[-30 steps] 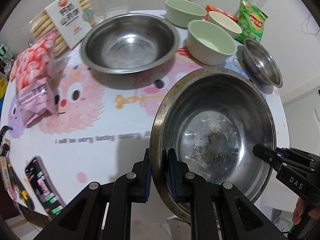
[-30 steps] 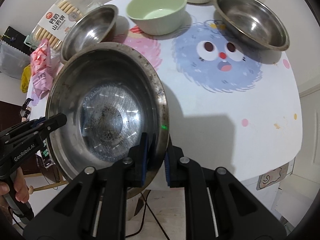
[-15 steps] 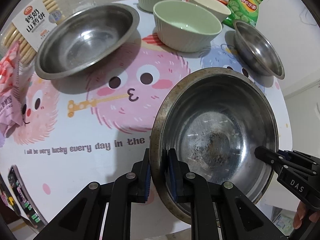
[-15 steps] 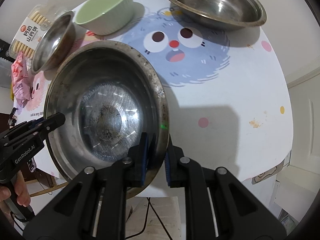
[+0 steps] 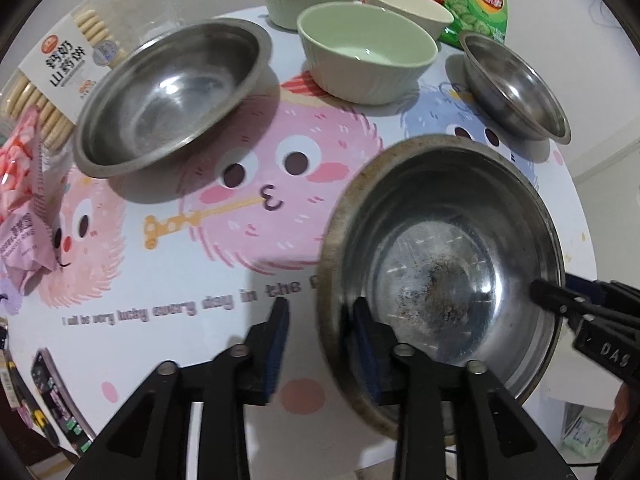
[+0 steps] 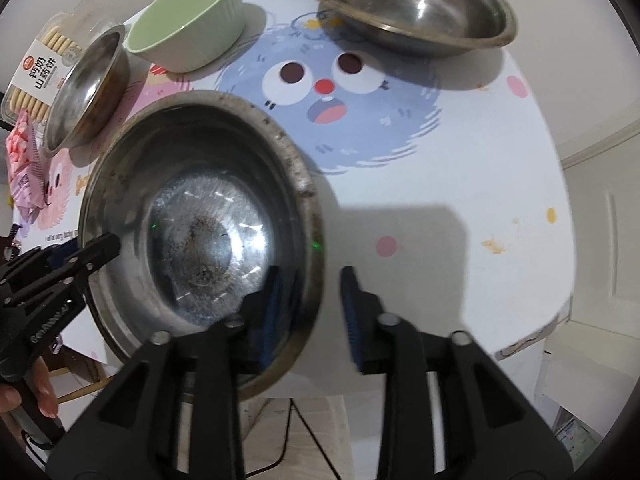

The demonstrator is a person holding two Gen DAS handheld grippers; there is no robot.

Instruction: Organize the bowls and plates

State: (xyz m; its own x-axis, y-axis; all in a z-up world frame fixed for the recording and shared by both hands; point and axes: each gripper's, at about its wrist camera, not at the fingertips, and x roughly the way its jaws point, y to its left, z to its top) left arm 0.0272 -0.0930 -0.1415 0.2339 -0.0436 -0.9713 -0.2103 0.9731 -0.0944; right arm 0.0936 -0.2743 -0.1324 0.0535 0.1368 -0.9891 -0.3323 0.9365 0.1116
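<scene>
Bowls on the patterned counter (image 5: 168,344)

Large steel bowl (image 5: 444,264) at the counter's near edge; its rim sits between both opening tongs, left tongs (image 5: 322,340) and right tongs (image 6: 308,312), pads clear of it. Behind: second steel bowl (image 5: 168,92), green bowl (image 5: 366,50), small steel bowl (image 5: 514,88).

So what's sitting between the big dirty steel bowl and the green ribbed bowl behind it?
Nothing: between the dirty steel bowl and the green ribbed bowl, only bare cartoon tablecloth shows in the left wrist view.

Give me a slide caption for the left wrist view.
Left claw opening around the rim of the big steel bowl on the cartoon tablecloth.
</scene>
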